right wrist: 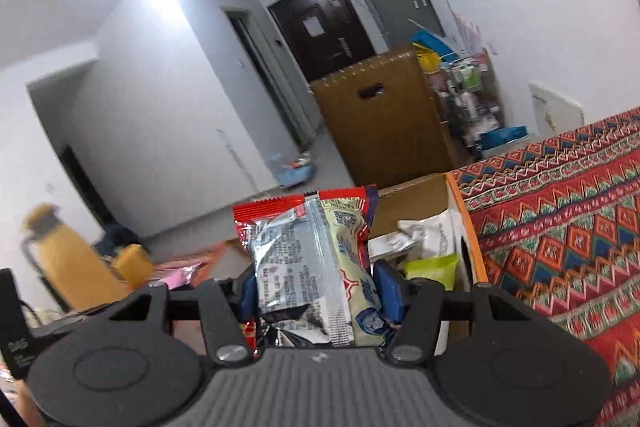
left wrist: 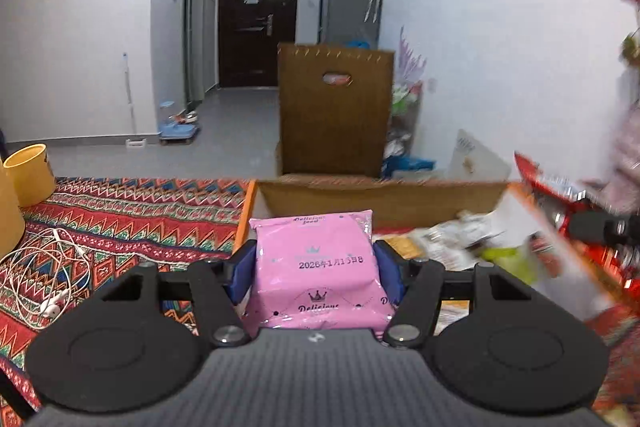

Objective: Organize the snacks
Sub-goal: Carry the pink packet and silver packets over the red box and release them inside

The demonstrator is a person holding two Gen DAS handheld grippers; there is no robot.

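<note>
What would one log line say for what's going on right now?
left gripper: grips pink snack packet | right gripper: grips red-and-silver snack packet | open cardboard box: ahead

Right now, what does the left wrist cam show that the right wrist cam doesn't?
Left wrist only: the left gripper shut on a pink snack pack, white earphones on the patterned cloth.
Right wrist only: the right gripper shut on a red and silver snack pack, a yellow flask, blurred.
Both: the open cardboard box of snacks, the tall brown box, the dark door.
</note>
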